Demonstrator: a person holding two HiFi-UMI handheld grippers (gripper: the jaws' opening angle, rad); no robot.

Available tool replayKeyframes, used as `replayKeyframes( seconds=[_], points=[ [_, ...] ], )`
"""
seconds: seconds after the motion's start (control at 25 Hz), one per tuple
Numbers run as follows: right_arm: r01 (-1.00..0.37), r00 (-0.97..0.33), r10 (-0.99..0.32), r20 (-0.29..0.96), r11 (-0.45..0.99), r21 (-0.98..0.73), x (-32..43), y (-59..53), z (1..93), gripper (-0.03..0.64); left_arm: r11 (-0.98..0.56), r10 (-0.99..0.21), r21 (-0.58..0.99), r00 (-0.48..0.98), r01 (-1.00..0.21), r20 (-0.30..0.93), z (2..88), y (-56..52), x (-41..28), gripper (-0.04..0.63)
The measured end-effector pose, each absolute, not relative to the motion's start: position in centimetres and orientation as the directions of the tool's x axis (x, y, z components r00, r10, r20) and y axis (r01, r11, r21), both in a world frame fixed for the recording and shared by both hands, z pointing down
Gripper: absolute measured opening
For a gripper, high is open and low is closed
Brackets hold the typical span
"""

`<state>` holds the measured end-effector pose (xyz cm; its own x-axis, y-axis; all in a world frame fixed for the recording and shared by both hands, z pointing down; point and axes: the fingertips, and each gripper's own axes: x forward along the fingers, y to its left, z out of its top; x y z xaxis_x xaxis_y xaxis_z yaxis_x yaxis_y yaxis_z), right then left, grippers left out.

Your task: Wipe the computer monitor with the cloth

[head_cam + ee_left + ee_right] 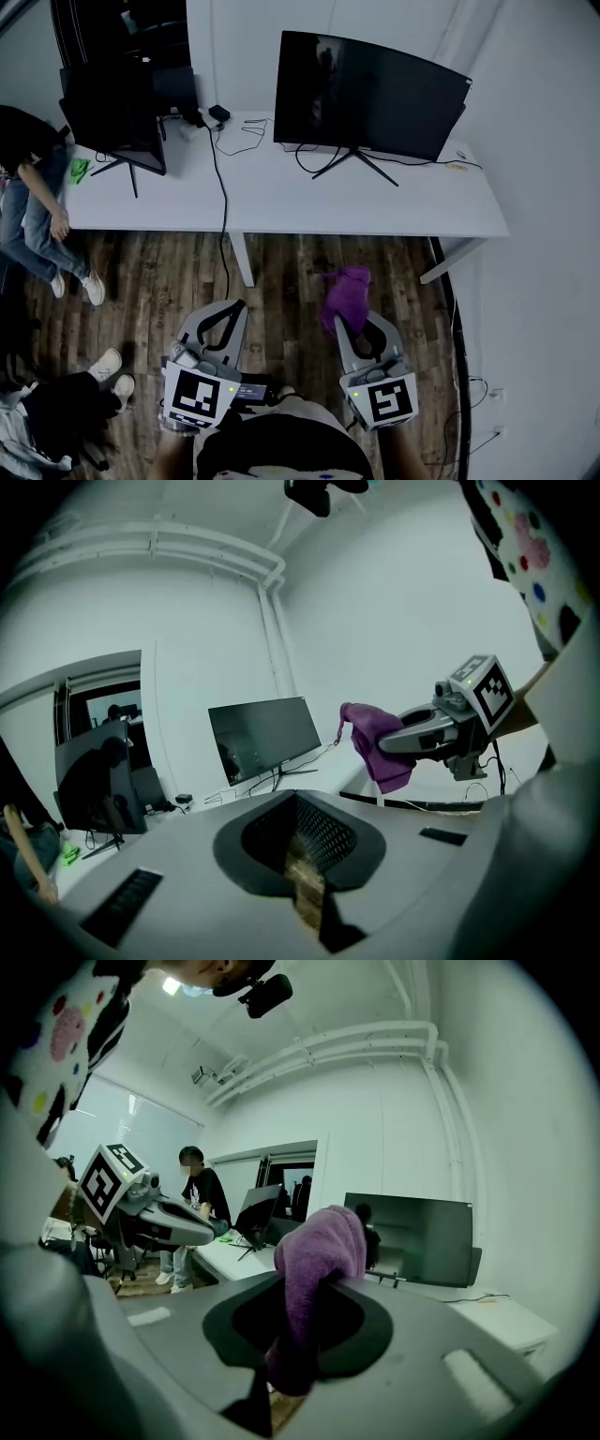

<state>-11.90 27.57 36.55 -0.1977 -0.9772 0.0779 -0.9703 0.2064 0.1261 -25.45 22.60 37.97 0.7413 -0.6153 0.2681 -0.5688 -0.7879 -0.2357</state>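
Note:
A large dark curved monitor (367,94) stands on the white desk (281,202), and appears again in the left gripper view as monitor (264,735) and in the right gripper view as monitor (417,1237). My right gripper (349,323) is shut on a purple cloth (345,295) that hangs over the wooden floor, well short of the desk. The cloth (314,1279) drapes from the jaws in the right gripper view. My left gripper (230,314) is shut with nothing in it, level with the right one. From the left gripper view, the cloth (377,745) hangs off the right gripper (361,738).
A second dark monitor (112,112) stands at the desk's left end, with cables (222,178) trailing across the top and down. A seated person (33,187) is at the far left, and another person's feet (108,370) are on the floor near my left gripper.

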Motion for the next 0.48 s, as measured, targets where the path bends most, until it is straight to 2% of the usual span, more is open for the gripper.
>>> replayKeyframes(
  seconds=[0.48],
  points=[
    [-0.978, -0.176, -0.983, 0.06, 0.181, 0.105, -8.4, 30.3, 37.7, 0.069, -0.787, -0.614, -0.272, 0.748, -0.554, 0.252, 37.8, 25.0, -22.3, 0.006]
  ],
)
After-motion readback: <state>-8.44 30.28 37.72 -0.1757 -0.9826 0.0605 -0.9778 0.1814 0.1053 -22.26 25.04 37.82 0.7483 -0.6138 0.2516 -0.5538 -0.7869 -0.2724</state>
